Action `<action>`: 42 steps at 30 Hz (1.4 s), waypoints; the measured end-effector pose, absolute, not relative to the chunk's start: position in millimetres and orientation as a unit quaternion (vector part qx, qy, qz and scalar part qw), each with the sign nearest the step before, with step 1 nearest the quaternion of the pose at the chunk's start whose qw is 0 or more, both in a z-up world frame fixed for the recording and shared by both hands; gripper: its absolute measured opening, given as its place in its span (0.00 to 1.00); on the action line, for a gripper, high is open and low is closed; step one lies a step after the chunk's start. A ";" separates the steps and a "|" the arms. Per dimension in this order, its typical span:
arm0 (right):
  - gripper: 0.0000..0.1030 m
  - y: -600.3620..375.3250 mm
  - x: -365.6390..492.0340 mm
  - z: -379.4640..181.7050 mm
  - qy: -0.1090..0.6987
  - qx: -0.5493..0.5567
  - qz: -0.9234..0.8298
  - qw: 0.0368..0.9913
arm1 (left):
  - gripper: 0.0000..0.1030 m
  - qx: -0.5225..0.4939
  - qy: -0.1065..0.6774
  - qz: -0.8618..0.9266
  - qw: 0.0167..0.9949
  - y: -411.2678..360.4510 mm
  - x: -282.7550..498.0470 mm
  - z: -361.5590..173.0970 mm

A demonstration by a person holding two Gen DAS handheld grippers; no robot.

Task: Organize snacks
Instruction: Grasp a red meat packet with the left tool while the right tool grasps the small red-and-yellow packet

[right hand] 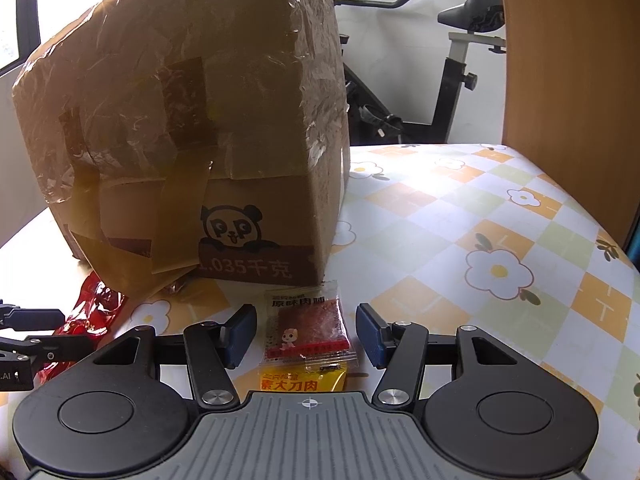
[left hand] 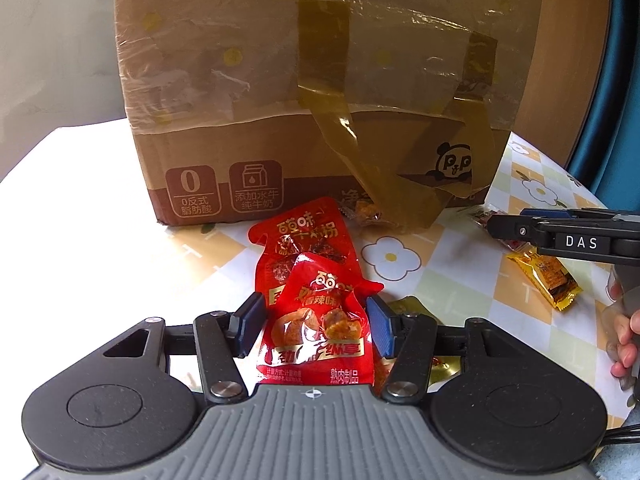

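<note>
My left gripper (left hand: 316, 326) is shut on a small red snack packet (left hand: 318, 334), its blue pads pressing the packet's sides. A second, larger red packet (left hand: 298, 240) lies just behind it on the table. My right gripper (right hand: 306, 330) is open around a clear packet of dried meat (right hand: 308, 328) that lies flat between the pads without touching them. A yellow packet (right hand: 302, 378) lies under its near edge. In the left wrist view the right gripper (left hand: 520, 228) shows at the far right, beside a yellow packet (left hand: 546, 278).
A large taped cardboard box (left hand: 320, 80) stands just behind the snacks on the flower-patterned tablecloth (right hand: 500, 240); it also shows in the right wrist view (right hand: 192, 128). A small wrapped snack (left hand: 362, 210) lies at its base. An exercise bike (right hand: 452, 60) and a wooden panel (right hand: 568, 80) stand beyond the table.
</note>
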State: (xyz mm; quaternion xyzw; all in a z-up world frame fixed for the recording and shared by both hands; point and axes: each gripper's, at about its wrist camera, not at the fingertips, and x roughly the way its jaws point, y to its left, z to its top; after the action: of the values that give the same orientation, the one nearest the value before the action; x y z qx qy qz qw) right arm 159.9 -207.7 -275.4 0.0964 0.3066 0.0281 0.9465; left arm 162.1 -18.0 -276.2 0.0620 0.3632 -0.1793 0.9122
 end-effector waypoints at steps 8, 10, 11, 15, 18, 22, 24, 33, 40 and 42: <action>0.50 -205.5 160.1 -275.9 0.308 0.088 0.029 0.947 | 0.44 0.003 0.356 -0.145 0.923 4.2 149.7 -275.0; 0.50 -202.7 160.7 -275.9 0.309 0.080 0.030 0.947 | 0.44 -0.010 0.355 -0.136 0.925 10.2 148.8 -274.3; 0.50 -200.9 160.9 -276.0 0.310 0.075 0.030 0.947 | 0.44 -0.016 0.354 -0.133 0.926 13.3 148.5 -273.8; 0.50 -194.2 161.3 -275.7 0.313 0.056 0.031 0.947 | 0.44 -0.028 0.349 -0.119 0.929 18.9 145.7 -272.0; 0.50 -191.8 163.7 -276.2 0.324 0.047 0.026 0.945 | 0.44 -0.030 0.348 -0.120 0.929 18.5 144.2 -270.9; 0.50 -189.0 163.8 -275.1 0.327 0.042 0.021 0.944 | 0.44 -0.028 0.350 -0.124 0.928 16.7 141.1 -272.3; 0.46 -187.8 162.9 -274.5 0.326 0.039 0.015 0.945 | 0.44 -0.028 0.350 -0.124 0.928 16.0 140.8 -273.7; 0.40 -193.2 161.0 -273.4 0.325 0.047 0.015 0.944 | 0.44 -0.024 0.338 -0.124 0.933 18.1 137.0 -266.2; 0.39 -200.9 143.9 -256.3 0.311 0.051 0.026 0.949 | 0.44 -0.018 0.313 -0.130 0.941 20.0 130.0 -249.2; 0.39 -201.8 136.7 -248.8 0.301 0.045 0.025 0.952 | 0.44 -0.022 0.310 -0.128 0.942 22.3 128.6 -245.9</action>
State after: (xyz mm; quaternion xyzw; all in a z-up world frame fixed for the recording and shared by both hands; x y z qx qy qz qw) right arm 136.7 -201.8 -248.8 0.0451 0.3005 0.0252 0.9524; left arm 128.6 22.3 -245.9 -0.0220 0.3099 -0.1279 0.9419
